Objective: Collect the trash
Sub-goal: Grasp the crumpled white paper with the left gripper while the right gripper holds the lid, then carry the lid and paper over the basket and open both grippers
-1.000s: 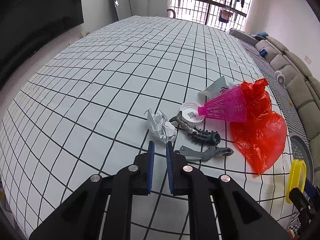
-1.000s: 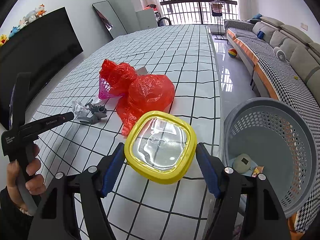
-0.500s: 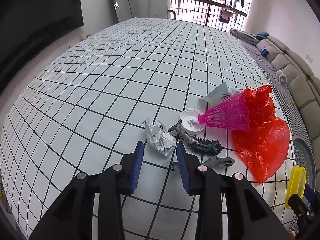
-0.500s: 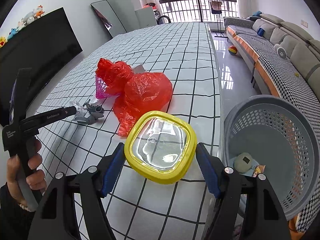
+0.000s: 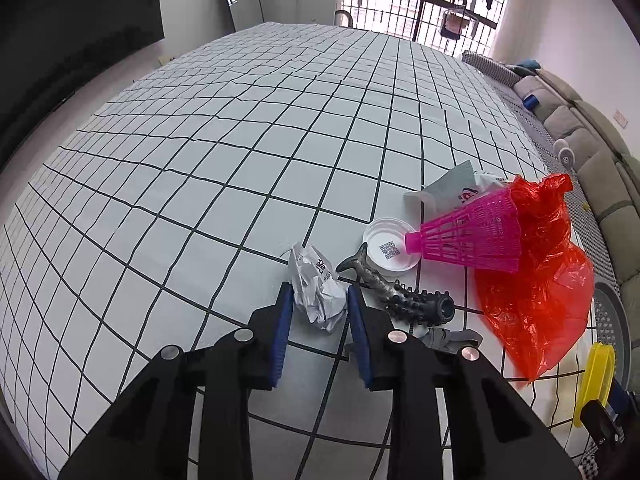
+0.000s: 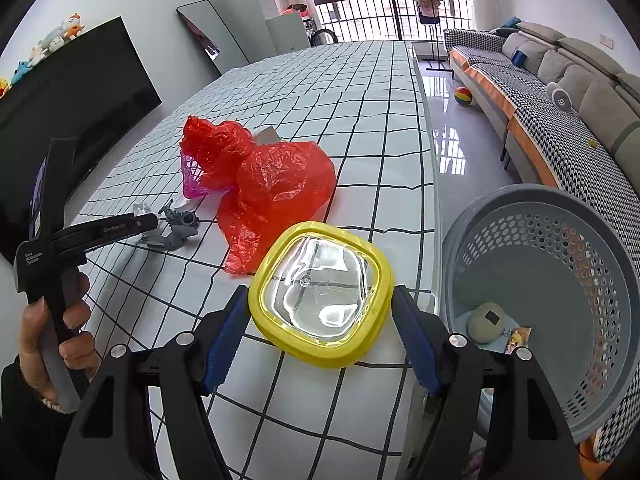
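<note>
A crumpled white paper ball (image 5: 318, 288) lies on the checked table cover (image 5: 240, 184). My left gripper (image 5: 319, 295) stands around it, one blue pad close on each side; the jaws are closing and I see no squeeze on the paper. My right gripper (image 6: 320, 296) is shut on a yellow-rimmed clear lid (image 6: 276, 332) and holds it above the table's right edge. The right wrist view also shows the left gripper (image 6: 148, 220) in a person's hand (image 6: 60, 344).
Right of the paper lie a dark rubber fish (image 5: 400, 296), a white round cap (image 5: 386, 248), a pink mesh cone (image 5: 472, 236), a red plastic bag (image 5: 536, 280) and a white packet (image 5: 456, 188). A grey perforated basket (image 6: 600, 240) stands beside the table.
The left gripper went from shut to open and moved forward until its pads flank the paper ball. The right gripper and the lid kept still.
</note>
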A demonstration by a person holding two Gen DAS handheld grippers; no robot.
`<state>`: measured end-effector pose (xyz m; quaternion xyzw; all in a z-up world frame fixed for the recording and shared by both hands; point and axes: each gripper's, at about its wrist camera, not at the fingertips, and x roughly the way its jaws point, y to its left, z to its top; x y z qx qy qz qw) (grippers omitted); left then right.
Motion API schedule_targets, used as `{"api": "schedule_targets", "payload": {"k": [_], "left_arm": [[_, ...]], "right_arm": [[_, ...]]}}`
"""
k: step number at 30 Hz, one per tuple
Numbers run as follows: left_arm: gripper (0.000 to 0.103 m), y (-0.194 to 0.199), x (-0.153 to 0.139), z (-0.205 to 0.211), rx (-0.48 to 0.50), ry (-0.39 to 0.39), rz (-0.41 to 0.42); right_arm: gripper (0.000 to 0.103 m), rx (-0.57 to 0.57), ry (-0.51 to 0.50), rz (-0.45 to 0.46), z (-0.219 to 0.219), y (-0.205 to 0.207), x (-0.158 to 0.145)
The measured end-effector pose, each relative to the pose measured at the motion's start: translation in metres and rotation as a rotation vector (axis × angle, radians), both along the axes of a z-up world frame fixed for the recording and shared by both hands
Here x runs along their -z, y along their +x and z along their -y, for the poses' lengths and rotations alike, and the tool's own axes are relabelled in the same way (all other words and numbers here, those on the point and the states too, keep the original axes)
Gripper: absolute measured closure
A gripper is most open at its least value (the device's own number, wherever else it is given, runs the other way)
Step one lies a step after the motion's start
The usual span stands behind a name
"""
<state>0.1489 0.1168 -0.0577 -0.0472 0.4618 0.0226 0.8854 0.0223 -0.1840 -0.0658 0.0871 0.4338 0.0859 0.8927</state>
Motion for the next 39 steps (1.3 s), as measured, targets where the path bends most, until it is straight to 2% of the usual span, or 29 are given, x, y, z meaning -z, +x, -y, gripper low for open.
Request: {"api": "schedule_targets", "payload": {"k": [8, 17, 27, 34, 39], "left_arm": [[0.076, -0.016, -0.013, -0.005, -0.007, 0.014, 0.040], [0.076, -0.050, -0.033, 0.029, 0.067, 0.026, 0.085], [0.076, -0.081, -0.053, 0.092, 0.189, 0.024, 0.137], [0.076, -0.096, -0.059, 0.160, 0.319, -0.002, 0.152], [0.075, -0.100, -0.050, 0.205, 0.403, -0.011, 0.129]], "right_arm": [[0.034, 0.004, -0.005, 0.007, 0.002, -0.002, -0.003], [0.034, 0.029, -0.014, 0.031, 0.010, -0.014, -0.014], [0.034, 0.093, -0.028, 0.041, 0.044, -0.036, -0.018], [0.034, 0.199, -0.040, 0.038, 0.097, -0.052, -0.017], [0.034, 0.277, -0.054, 0.020, 0.137, -0.061, -0.010]]}}
